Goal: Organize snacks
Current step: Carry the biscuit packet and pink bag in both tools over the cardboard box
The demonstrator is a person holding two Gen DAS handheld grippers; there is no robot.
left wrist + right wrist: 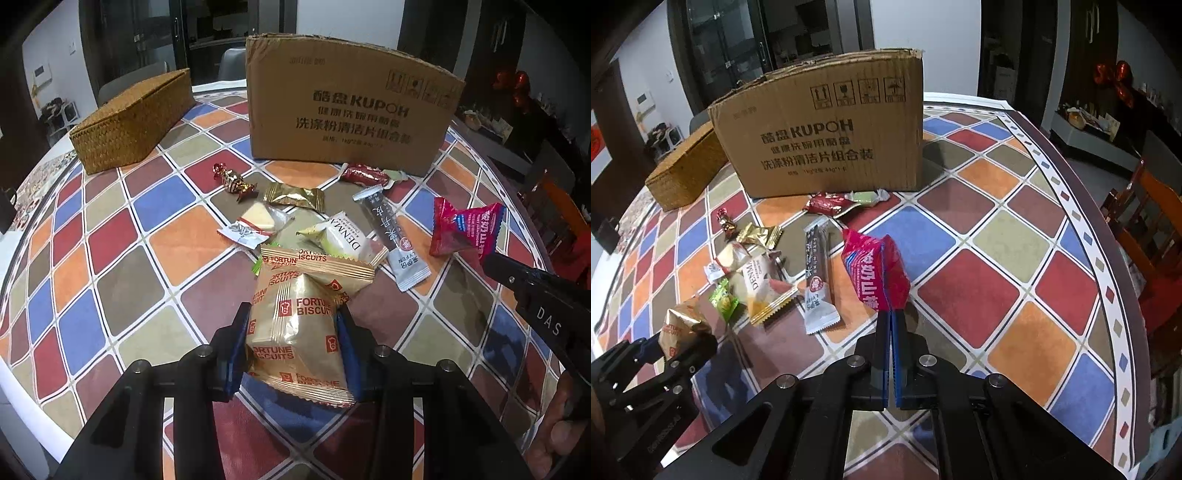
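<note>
- Left gripper (293, 332) is pinching a gold Fortune Biscuits packet (299, 332) between its 2 blue pads, holding it clear of the tablecloth.
- Right gripper (891, 314) is squeezing its jaws almost together on the lower edge of a pink-red hawthorn snack packet (875, 269), which is standing up above the fingertips.
- A second Fortune Biscuits packet (332, 269) is lying on the checkered tablecloth (122, 240) just beyond the held one.
- Other snacks are lying scattered near it: a Denmark-labelled white packet (347, 236), a long grey-and-black bar (391, 240), a clear-wrapped white wedge (258, 221), a small gold packet (295, 195), a red-and-gold twisted candy (232, 181), a dark red packet (365, 175) and a green packet (724, 299).
- A KUPOH cardboard box (347, 107) is standing behind the snacks, with the dark red packet just in front of it.
- A woven basket box (133, 122) is sitting to the left of the cardboard box.
</note>
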